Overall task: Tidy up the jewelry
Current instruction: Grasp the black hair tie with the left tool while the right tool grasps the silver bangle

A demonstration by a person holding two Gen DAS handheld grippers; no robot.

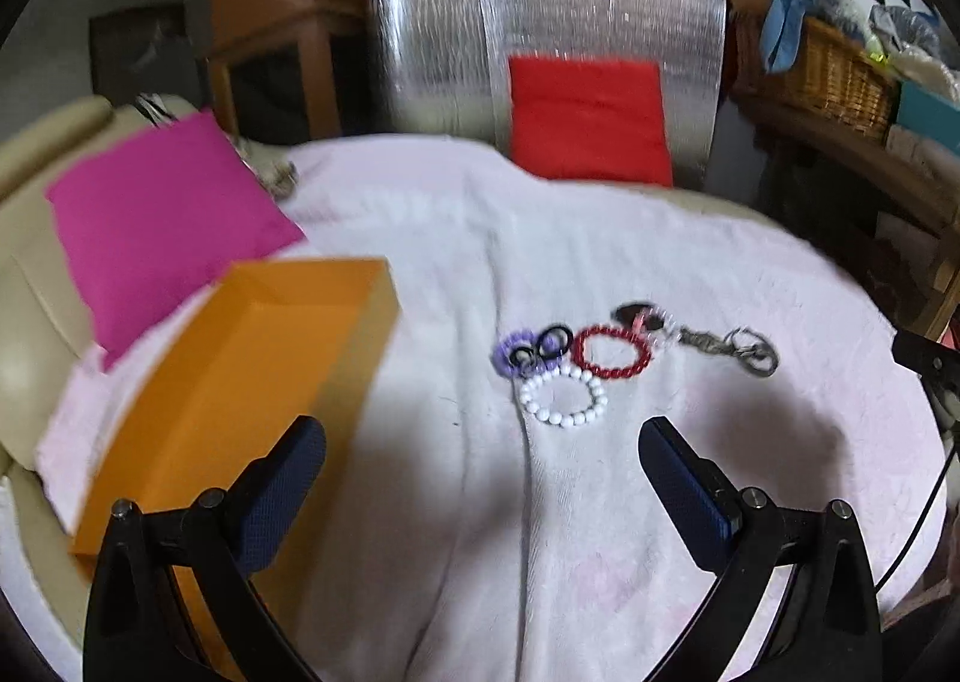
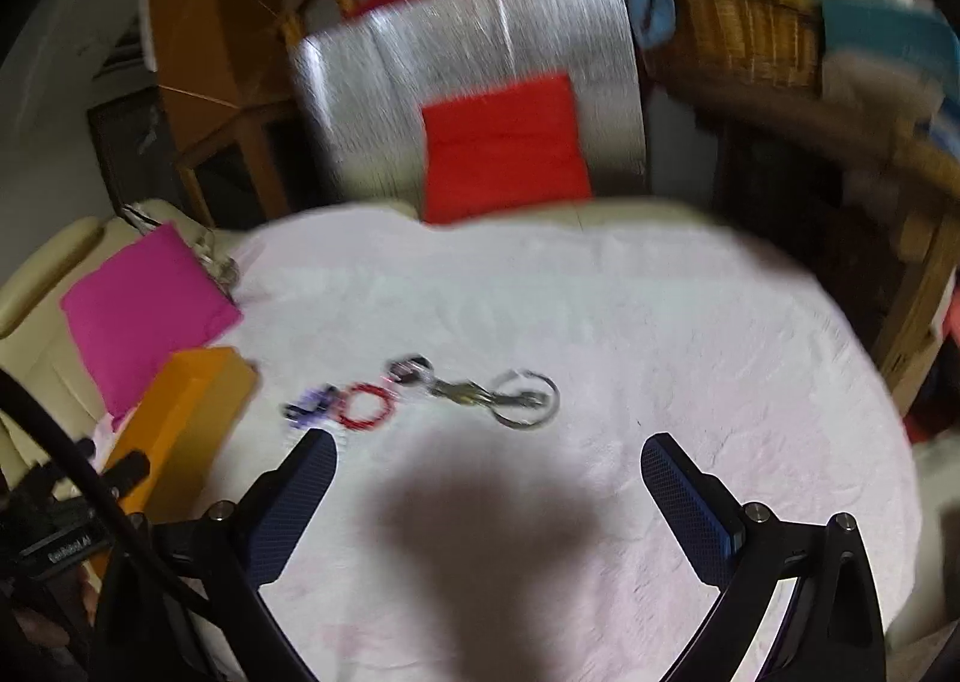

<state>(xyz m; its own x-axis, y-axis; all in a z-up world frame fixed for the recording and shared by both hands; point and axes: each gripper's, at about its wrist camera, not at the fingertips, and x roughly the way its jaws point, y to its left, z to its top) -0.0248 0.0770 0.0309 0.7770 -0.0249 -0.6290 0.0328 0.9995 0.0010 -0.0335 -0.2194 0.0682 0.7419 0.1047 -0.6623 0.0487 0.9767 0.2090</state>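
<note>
Jewelry lies in a small cluster on a pale pink towel point(image 1: 600, 502): a white bead bracelet point(image 1: 563, 396), a red bead bracelet point(image 1: 611, 352), purple and black rings point(image 1: 528, 350) and a metal chain with a ring point(image 1: 729, 349). An orange open box point(image 1: 252, 376) stands to their left. My left gripper point(image 1: 483, 445) hovers open just short of the white bracelet, nothing between its fingers. In the right wrist view the red bracelet point(image 2: 364, 404) and the chain with its ring point(image 2: 510, 397) lie ahead of my open, empty right gripper point(image 2: 489, 463); the orange box point(image 2: 180, 430) sits far left.
A magenta cushion point(image 1: 162, 226) lies at the towel's left edge and a red cushion point(image 1: 588, 120) leans on a silver foil panel point(image 1: 540, 33) behind. A wicker basket point(image 1: 822, 66) with clutter stands on a wooden shelf at the right. Both views are motion-blurred.
</note>
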